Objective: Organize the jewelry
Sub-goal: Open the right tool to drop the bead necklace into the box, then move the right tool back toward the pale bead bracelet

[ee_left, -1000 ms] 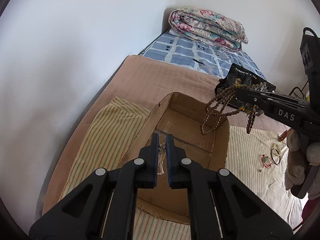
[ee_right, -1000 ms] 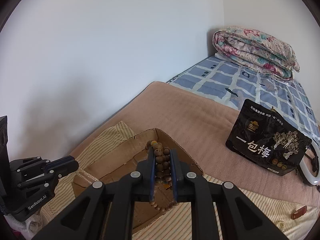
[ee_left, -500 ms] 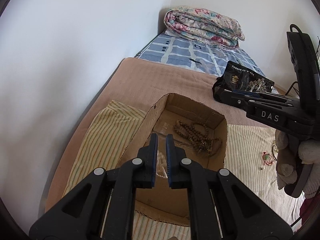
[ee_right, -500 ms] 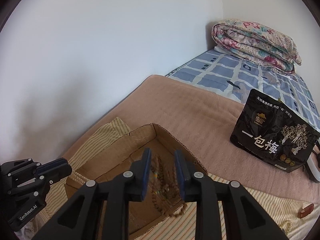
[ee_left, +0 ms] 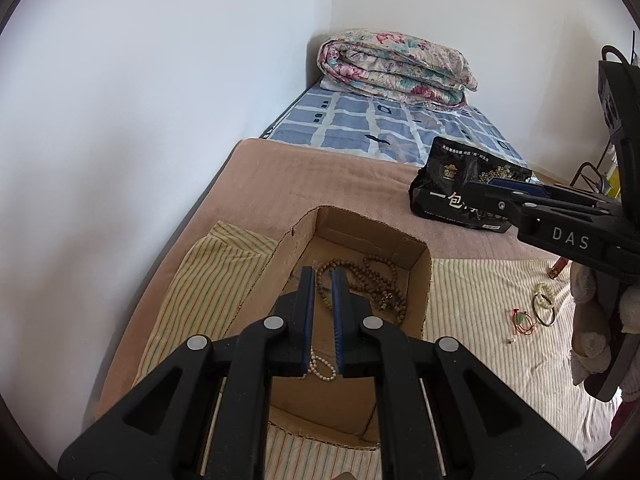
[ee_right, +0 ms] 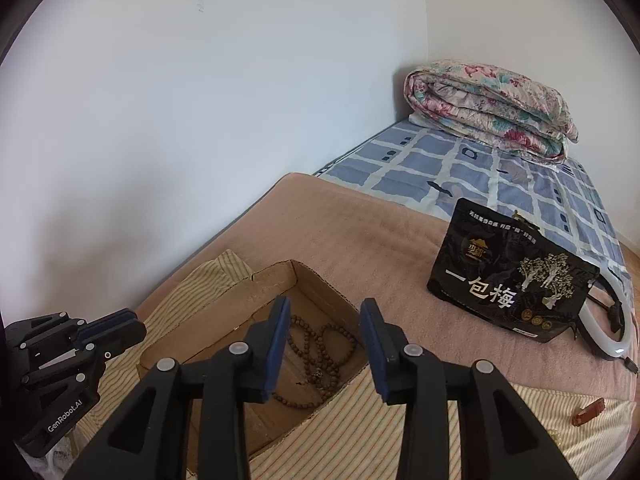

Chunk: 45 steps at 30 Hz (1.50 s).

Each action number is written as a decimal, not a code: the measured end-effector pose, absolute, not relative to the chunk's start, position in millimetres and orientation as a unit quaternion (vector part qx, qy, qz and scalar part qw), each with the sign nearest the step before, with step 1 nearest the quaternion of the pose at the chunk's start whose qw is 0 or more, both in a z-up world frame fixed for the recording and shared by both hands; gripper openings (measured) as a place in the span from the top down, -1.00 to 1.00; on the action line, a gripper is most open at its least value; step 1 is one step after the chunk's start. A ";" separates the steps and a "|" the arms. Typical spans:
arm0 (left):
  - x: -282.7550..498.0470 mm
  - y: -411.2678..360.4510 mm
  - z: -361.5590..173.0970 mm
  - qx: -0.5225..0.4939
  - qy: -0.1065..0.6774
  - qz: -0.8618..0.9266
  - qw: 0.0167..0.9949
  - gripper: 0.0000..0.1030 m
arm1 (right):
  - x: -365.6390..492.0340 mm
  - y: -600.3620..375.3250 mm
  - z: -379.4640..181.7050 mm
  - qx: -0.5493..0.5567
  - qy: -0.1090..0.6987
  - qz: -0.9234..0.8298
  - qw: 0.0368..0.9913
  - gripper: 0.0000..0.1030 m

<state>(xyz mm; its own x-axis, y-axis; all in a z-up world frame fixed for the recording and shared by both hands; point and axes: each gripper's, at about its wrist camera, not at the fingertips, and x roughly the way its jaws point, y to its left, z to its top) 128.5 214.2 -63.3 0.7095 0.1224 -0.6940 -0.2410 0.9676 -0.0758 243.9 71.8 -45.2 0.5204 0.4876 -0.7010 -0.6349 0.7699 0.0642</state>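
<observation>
An open cardboard box [ee_left: 422,280] [ee_right: 320,284] sits on a striped cloth on the bed. A brown wooden bead necklace [ee_left: 376,280] [ee_right: 320,356] lies inside it. My left gripper [ee_left: 322,276] hangs over the box with its jaws a narrow gap apart and nothing clamped; a small pale bead strand [ee_left: 320,368] lies on the box floor under it. My right gripper [ee_right: 324,312] is open and empty above the box's right side; it also shows in the left wrist view [ee_left: 480,194]. Small bracelets [ee_left: 542,306] and a red cord piece [ee_left: 522,320] lie on the cloth to the right.
A black snack bag [ee_right: 508,280] stands on the pink blanket [ee_right: 360,232] behind the box. A folded floral quilt [ee_left: 396,68] lies at the far end of the bed. A white wall [ee_left: 140,100] runs along the left. A small brown item [ee_right: 588,412] lies on the cloth.
My right gripper opened and let the brown bead necklace fall into the box, then drew back. My left gripper opened slightly, and the pale strand now lies in the box.
</observation>
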 end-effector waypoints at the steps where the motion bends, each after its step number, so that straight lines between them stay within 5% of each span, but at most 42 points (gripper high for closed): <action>1: 128.4 210.1 -61.6 -0.077 0.367 0.096 0.922 0.88 | 241.2 66.8 -41.3 -0.100 0.363 0.322 0.869 0.11; 11: 126.9 157.1 -49.2 -0.041 0.361 0.057 0.930 0.83 | 219.8 -9.5 -8.2 -0.080 0.326 0.272 0.902 -0.61; 12: 127.2 152.1 -48.7 -0.040 0.361 0.051 0.930 0.74 | 218.5 -19.3 -6.3 -0.077 0.325 0.266 0.904 -0.66; 14: 127.1 141.4 -46.4 -0.038 0.356 0.044 0.933 0.04 | 214.9 -39.7 -3.2 -0.074 0.322 0.254 0.909 -0.75; 18: 128.8 118.5 -42.1 -0.026 0.346 0.025 0.938 -0.13 | 208.9 -84.0 -0.2 -0.071 0.313 0.225 0.920 -0.98; 25: 139.6 77.0 -52.3 -0.015 0.364 -0.024 0.931 -0.31 | 204.6 -163.2 -8.9 -0.057 0.323 0.160 0.931 -1.00; 45: 177.1 -4.1 -130.9 0.005 0.436 -0.107 0.894 -0.31 | 227.3 -267.3 -96.2 -0.042 0.403 0.086 0.910 -1.00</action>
